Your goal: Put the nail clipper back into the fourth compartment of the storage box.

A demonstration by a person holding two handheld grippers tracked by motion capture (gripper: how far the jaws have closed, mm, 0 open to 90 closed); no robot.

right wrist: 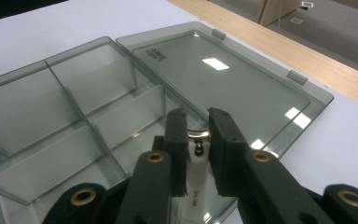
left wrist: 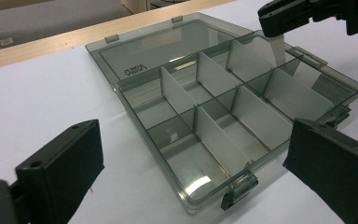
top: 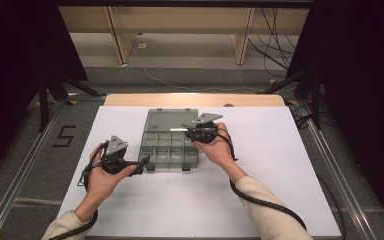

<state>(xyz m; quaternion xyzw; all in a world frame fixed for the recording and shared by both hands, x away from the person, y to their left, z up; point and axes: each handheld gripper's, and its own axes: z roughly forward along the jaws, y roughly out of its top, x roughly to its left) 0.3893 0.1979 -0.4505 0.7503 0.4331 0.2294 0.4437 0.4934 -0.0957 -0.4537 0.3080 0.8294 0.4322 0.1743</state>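
Left gripper [top: 141,164]: fingers spread wide, nothing between them, at the box's near-left corner.
Smoky clear plastic compartment box [top: 170,147]: on the white-covered bench [top: 280,165], lid flat open on the far side, grey dividers upright.
Right gripper [top: 186,128]: fingers [right wrist: 177,135] closed on a small white strip with a metal clip [right wrist: 196,154], over the box's far-right compartments, beside the lid hinge.
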